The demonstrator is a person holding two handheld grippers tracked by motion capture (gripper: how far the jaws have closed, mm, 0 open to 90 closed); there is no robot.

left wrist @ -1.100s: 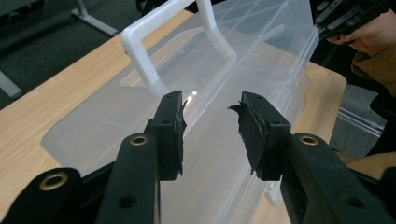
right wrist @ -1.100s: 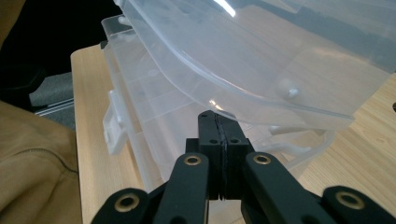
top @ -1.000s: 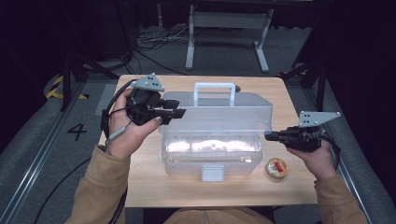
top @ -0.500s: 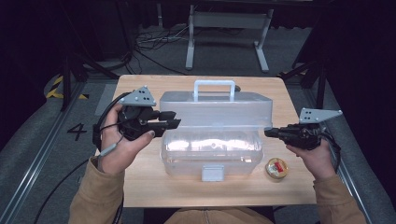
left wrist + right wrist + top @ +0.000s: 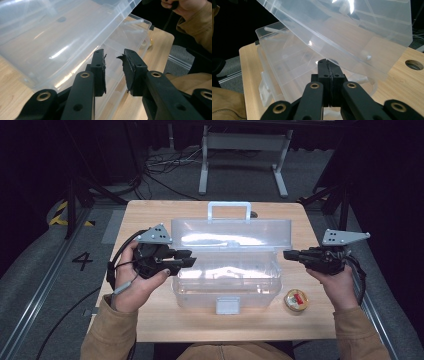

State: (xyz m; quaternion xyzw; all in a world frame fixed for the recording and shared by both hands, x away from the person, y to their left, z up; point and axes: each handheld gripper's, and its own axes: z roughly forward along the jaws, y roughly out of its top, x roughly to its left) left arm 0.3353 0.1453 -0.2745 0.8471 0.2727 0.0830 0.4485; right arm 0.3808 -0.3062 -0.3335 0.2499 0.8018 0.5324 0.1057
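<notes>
- Centrally, a clear plastic box (image 5: 227,280) sits on the wooden table (image 5: 150,320), its latch tab facing the person.
- The lid (image 5: 230,234) is raised partway, hinged at the far side, with a white handle (image 5: 229,210) on its far edge (in both gripper views it slants over the open tray).
- Inside the box: moulded dividers show through the clear walls; I cannot tell whether anything lies in the compartments, given the glare.
- The left gripper (image 5: 186,259) is at the box's left end, its tips at the seam between lid and tray. In the left gripper view the left gripper (image 5: 113,72) has a clear gap between its pads, with the tray's rim seen through the gap; the jaws have just been closing, and they hold nothing.
- The right gripper (image 5: 289,254) hangs just off the box's right end. In the right gripper view the right gripper (image 5: 327,65) has its pads pressed flat together with nothing between them, pointing at the lower edge of the lid.
- A small round tin (image 5: 295,300) with a red patch on top stands on the table near the box's front right corner, apart from it and below the right hand (image 5: 337,285).
- A round hole (image 5: 413,64) in the tabletop shows beyond the lid.
</notes>
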